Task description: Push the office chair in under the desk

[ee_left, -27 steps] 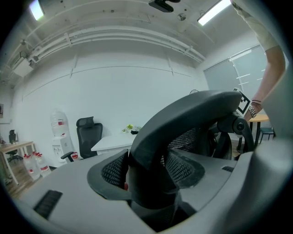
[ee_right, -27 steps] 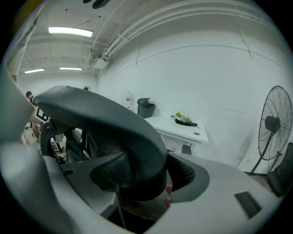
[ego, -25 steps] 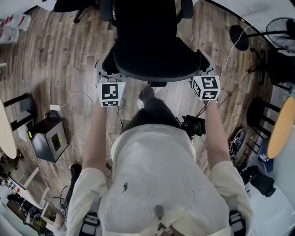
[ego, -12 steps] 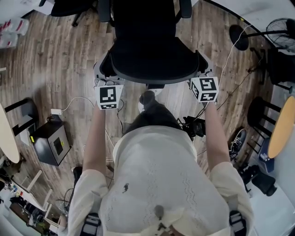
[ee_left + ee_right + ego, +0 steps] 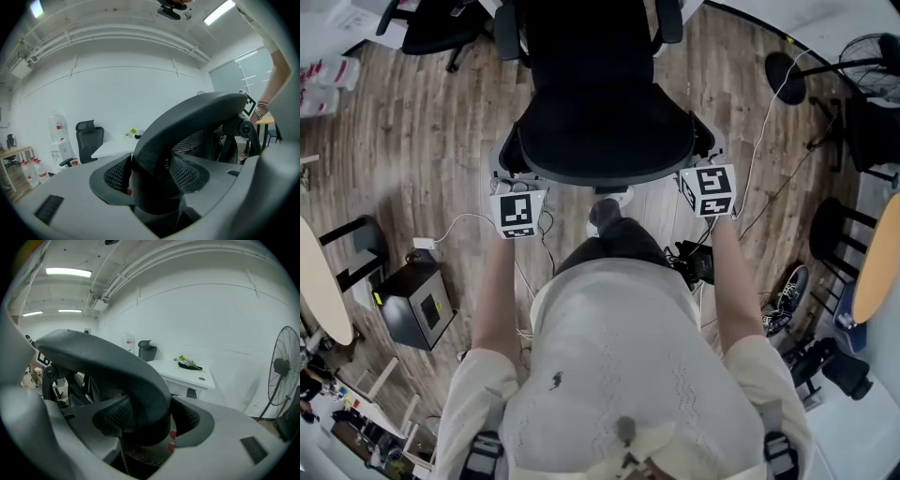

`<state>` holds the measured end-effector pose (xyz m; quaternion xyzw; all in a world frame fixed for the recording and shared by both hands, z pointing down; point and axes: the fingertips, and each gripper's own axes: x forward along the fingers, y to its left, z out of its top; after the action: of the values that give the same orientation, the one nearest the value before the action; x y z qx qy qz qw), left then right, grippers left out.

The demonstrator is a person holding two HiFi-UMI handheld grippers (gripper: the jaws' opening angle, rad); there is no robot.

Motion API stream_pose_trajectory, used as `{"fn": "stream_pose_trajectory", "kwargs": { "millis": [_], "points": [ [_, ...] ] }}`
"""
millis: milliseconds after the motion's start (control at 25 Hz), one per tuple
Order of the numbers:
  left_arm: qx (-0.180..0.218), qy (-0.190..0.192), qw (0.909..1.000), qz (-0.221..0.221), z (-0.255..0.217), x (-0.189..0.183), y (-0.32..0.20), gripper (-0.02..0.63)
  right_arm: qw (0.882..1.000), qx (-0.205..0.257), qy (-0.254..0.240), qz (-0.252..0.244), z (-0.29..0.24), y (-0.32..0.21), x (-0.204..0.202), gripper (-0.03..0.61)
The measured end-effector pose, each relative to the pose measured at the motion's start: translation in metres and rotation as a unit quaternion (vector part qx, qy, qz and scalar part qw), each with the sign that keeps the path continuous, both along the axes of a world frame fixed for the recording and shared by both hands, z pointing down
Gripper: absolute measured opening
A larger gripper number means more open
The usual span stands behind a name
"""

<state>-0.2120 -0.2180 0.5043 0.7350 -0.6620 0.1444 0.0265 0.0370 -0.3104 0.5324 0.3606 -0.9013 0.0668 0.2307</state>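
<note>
Head view: office chair (image 5: 600,122) stands on the wood floor (image 5: 412,141) directly in front of the person, back toward them.

Left gripper (image 5: 510,176): jaws closed on the curved black rim of the chair back, left side. In the left gripper view the rim fills the gap between the mesh-faced pads (image 5: 117,176).

Right gripper (image 5: 703,157): jaws clamped on the same rim, right side.

White counter (image 5: 185,370) lies beyond the chair, apart from it. A standing fan (image 5: 281,376) is to its right. A second chair (image 5: 91,140) sits by the wall.
</note>
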Motion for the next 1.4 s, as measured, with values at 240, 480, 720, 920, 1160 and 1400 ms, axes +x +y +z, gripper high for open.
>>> {"fn": "stream_pose_trajectory", "kwargs": {
  "millis": [240, 480, 720, 920, 1160, 1400],
  "points": [
    [-0.002, 0.0, 1.0, 0.0, -0.003, -0.002, -0.012, 0.278, 1.0, -0.004, 0.0, 0.0, -0.004, -0.011, -0.001, 0.276],
    [-0.01, 0.008, 0.9999, 0.001, -0.006, -0.003, -0.019, 0.278, 1.0, 0.0, 0.002, 0.004, -0.008, -0.018, -0.003, 0.276],
    [-0.012, 0.013, 0.9998, 0.005, -0.011, -0.013, -0.021, 0.278, 1.0, -0.002, 0.005, 0.008, -0.011, -0.018, -0.014, 0.276],
    [-0.014, 0.016, 0.9997, 0.014, -0.011, -0.02, -0.03, 0.278, 1.0, -0.006, 0.004, 0.013, -0.011, -0.023, -0.019, 0.276],
    [-0.016, 0.019, 0.9992, 0.031, -0.011, -0.049, -0.039, 0.278, 1.0, -0.011, 0.006, 0.029, -0.011, -0.024, -0.046, 0.276],
    [-0.023, 0.021, 0.9982, 0.051, -0.011, -0.075, -0.052, 0.278, 0.999, -0.013, 0.005, 0.05, -0.012, -0.028, -0.069, 0.278]
  ]
}}
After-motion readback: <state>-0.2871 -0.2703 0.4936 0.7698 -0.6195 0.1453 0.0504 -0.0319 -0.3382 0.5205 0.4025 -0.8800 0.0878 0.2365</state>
